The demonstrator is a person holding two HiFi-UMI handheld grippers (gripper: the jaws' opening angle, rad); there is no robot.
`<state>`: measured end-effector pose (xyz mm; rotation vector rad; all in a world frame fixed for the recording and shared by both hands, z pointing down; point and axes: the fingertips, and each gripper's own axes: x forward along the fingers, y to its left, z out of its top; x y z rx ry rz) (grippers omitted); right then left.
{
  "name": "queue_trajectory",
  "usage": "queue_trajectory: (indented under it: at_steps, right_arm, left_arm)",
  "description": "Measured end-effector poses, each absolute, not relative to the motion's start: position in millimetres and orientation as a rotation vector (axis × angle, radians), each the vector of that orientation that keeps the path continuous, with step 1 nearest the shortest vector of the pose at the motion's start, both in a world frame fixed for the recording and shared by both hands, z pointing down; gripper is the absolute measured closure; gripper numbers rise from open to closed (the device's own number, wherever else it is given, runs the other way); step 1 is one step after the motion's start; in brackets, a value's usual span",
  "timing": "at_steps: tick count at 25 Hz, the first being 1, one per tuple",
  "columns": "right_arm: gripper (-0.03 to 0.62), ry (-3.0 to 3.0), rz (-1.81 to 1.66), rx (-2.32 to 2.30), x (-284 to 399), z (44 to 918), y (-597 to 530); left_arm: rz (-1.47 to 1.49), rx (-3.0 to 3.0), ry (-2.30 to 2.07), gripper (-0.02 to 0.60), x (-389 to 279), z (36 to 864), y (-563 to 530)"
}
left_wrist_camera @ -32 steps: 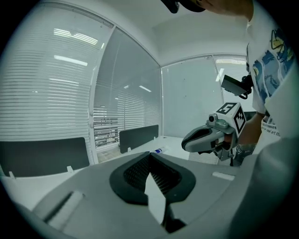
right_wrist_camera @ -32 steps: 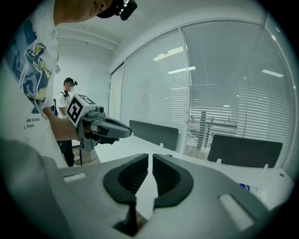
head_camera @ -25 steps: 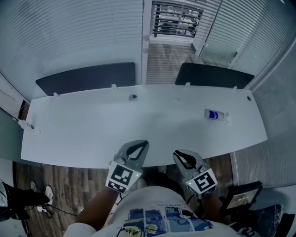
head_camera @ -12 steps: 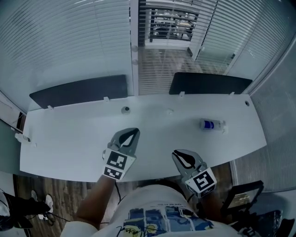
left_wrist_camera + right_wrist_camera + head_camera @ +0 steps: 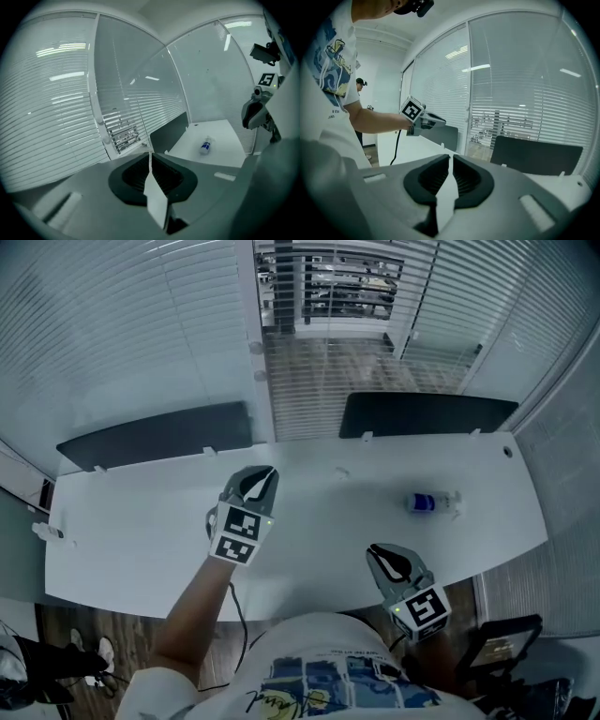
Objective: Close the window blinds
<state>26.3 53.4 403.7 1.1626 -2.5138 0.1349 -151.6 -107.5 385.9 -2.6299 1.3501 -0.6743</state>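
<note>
Straight ahead, the window blinds [image 5: 328,296] hang beyond the table [image 5: 141,512]; the middle section's slats are see-through, the side sections closed. Left gripper [image 5: 260,474] reaches over the table toward the white frame post [image 5: 258,343], jaws just starting to part, nothing between. Right gripper [image 5: 389,559] at the near edge, jaws together, empty. Likely best: locate the tilt control first, open wider, clear the dark panel [image 5: 159,432].
</note>
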Motion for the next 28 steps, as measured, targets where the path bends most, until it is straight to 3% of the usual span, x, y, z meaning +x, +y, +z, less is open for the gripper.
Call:
queue_trajectory:
  at_steps: [21, 28]
  right_arm:
    - [0.577, -2.414, 0.293, 1.239, 119, 448, 23]
    - [0.577, -2.409, 0.296, 1.223, 133, 453, 15]
  left_arm:
    - [-0.960, -2.181, 1.530, 0.503, -185, 381, -288]
    - [-1.105, -1.982, 1.478, 0.451, -187, 391, -325]
